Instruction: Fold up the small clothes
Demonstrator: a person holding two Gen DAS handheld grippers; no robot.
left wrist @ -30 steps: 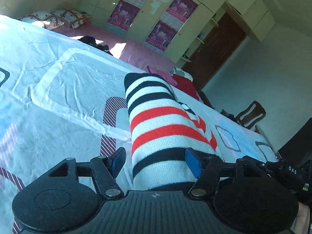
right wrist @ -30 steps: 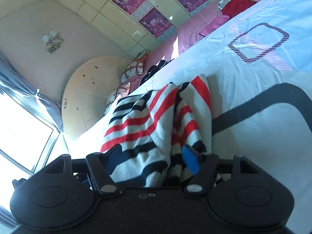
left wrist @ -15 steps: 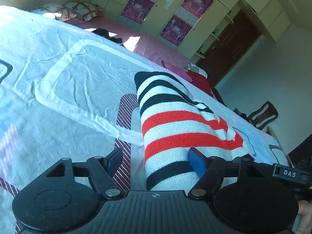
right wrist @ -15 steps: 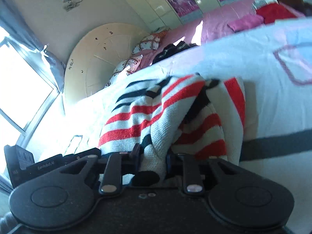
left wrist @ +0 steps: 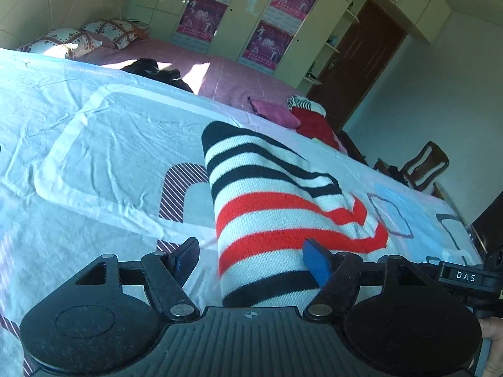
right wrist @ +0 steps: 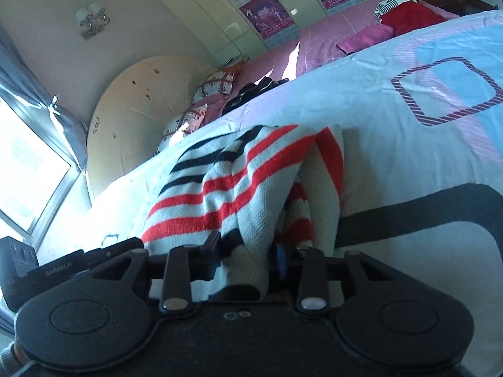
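One striped sweater (left wrist: 270,220), two grippers (left wrist: 251,260) (right wrist: 243,257), two patterned pillows (left wrist: 91,36), four purple posters (left wrist: 267,44), one wooden chair (left wrist: 424,165).

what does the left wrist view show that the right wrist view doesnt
Only the left wrist view shows a wooden chair, a dark brown door, and the left gripper with jaws apart, only its right pad against the striped sweater.

Only the right wrist view shows a bright window, a wall lamp, a round board leaning on the wall, and the right gripper, whose jaws have just been opening yet pinch a sweater fold.

Both share the sweater, the patterned bedsheet, the posters and a red garment.
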